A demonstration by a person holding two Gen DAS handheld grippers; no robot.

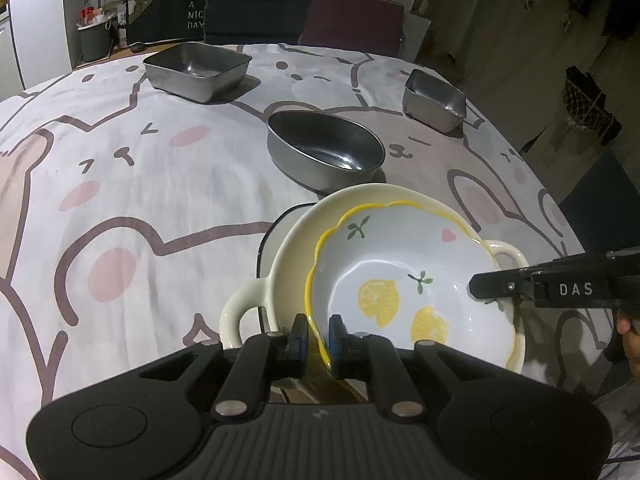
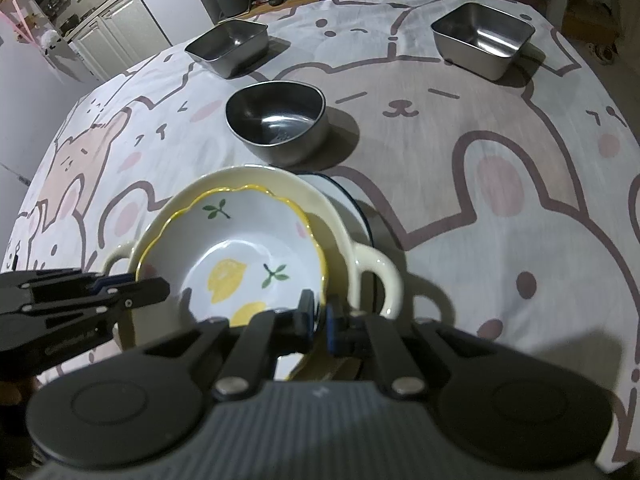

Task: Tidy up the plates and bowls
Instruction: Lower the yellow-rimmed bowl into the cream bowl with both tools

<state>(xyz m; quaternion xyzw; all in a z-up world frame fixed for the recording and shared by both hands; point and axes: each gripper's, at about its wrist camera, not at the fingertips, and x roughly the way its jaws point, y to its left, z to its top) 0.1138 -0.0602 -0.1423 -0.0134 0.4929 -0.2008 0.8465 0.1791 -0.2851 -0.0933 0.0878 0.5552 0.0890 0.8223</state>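
Observation:
A white lemon-print bowl [image 1: 404, 276] with a yellow scalloped rim sits tilted inside a cream two-handled bowl [image 1: 296, 240], which rests on a white plate with a dark rim [image 1: 276, 228]. My left gripper [image 1: 318, 336] is shut on the lemon bowl's near rim. My right gripper [image 2: 318, 316] is shut on the opposite rim of the same bowl [image 2: 240, 256]; it shows from the side in the left wrist view [image 1: 504, 286]. The cream bowl [image 2: 340, 232] and the plate [image 2: 348, 196] also show in the right wrist view.
On the bunny-print tablecloth [image 1: 140, 200] stand a round steel bowl [image 1: 324, 148], a large square steel tray [image 1: 196, 68] at the back left and a smaller square steel tray [image 1: 434, 100] at the back right. Chairs [image 1: 260, 8] stand beyond the table.

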